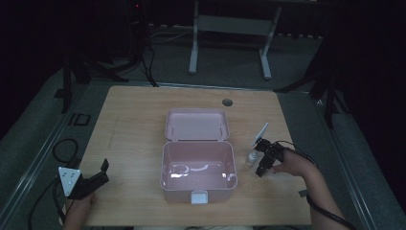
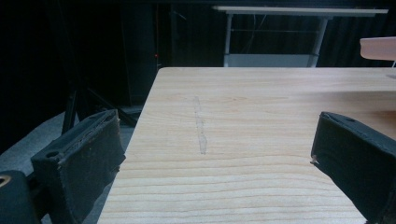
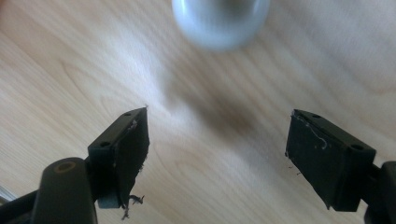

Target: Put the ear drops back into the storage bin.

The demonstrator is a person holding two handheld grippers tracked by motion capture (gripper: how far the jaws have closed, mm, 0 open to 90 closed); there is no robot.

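Observation:
A pink box [image 1: 198,191] stands open mid-table, its lid [image 1: 197,124] laid back and nothing visible inside. A small white bottle [image 1: 251,158] stands upright just right of the box. My right gripper [image 1: 262,168] hovers beside it, jaws wide apart and tipped down at the wood. In the right gripper view the bottle [image 3: 220,21] is a blurred pale round shape just beyond the open right gripper [image 3: 217,154]. My left gripper [image 1: 103,171] rests at the table's front left corner, open and holding nothing. The left gripper [image 2: 217,151] frames bare wood in its own view.
The wooden table [image 1: 129,120] has a round cable hole [image 1: 227,102] at the back. The pink lid's edge [image 2: 378,48] pokes in at the right of the left gripper view. Another desk's legs [image 1: 194,43] and black stands sit on the dark floor beyond.

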